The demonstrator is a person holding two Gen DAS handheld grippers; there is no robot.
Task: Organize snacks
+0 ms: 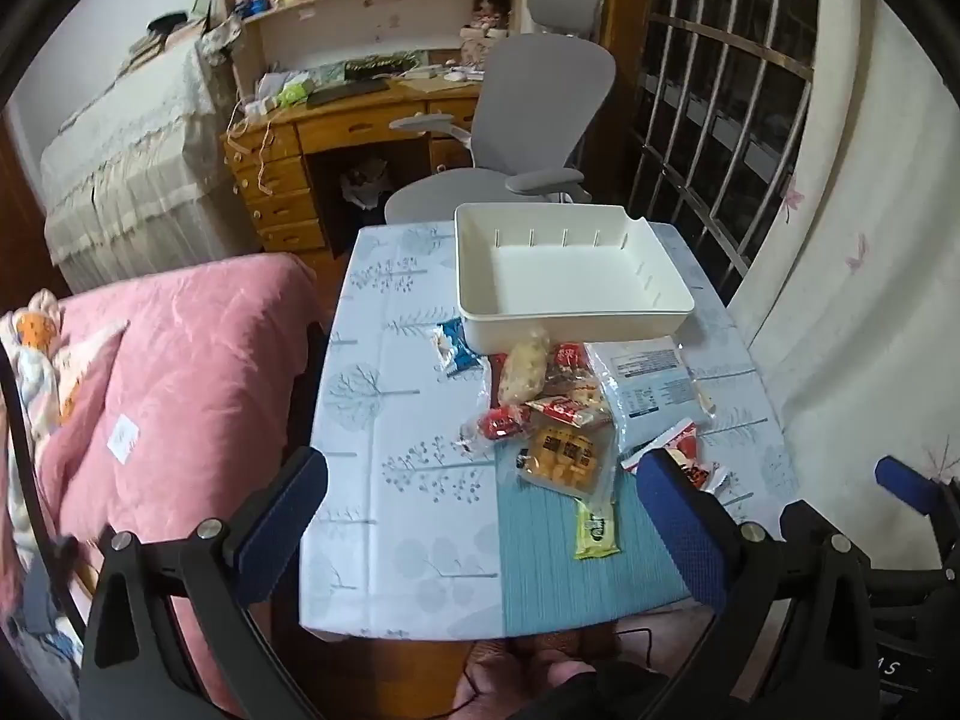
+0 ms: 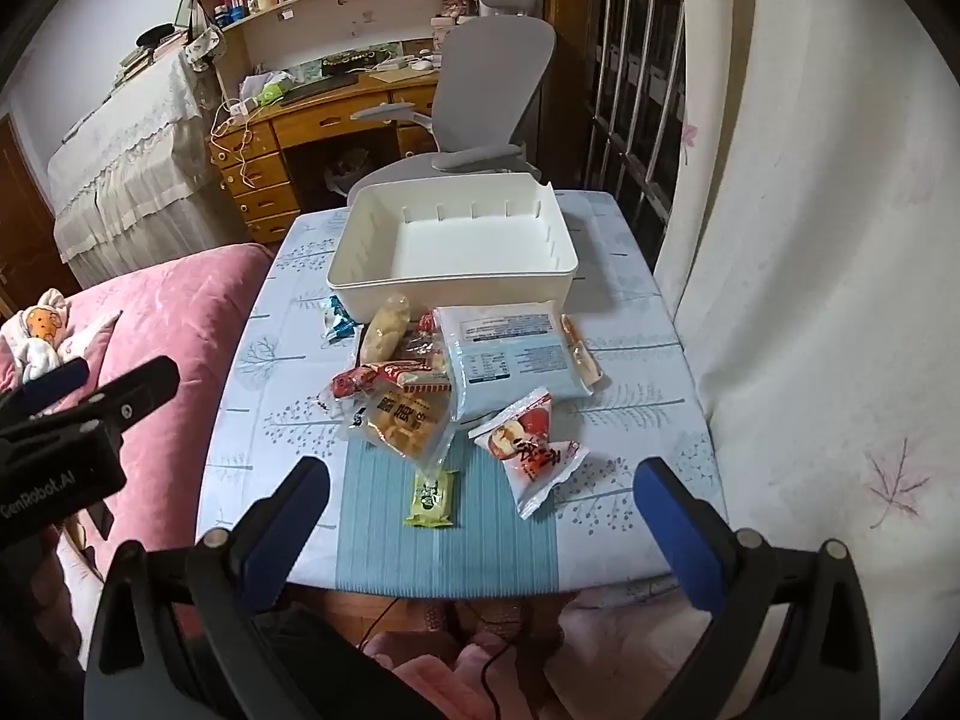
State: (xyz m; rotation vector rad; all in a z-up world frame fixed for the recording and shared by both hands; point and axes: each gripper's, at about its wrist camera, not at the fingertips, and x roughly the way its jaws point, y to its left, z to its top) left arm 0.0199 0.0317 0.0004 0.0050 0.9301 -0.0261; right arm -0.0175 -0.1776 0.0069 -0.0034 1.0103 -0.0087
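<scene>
Nothing sorted yet: white bin (image 2: 360, 276) empty, snacks loose before it.

The snack pile (image 2: 414, 396) lies ahead of both jaw pairs on the table (image 2: 630, 360); left gripper (image 1: 480, 516) and right gripper (image 2: 480, 516) gape wide, holding nothing.

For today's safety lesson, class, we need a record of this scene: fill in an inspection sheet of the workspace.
Surface: table with tree-print cloth, blue mat at the near edge.
Job's things: white bin empty; snack packets piled on the cloth in front of it, green bar and red packet nearest.
Clutter: nothing seen.
Grippers: left tongs and right tongs both open, holding nothing, short of the pile.
Cables: black cable below the table edge.
Surroundings: pink quilt, grey chair, desk, curtain.
</scene>
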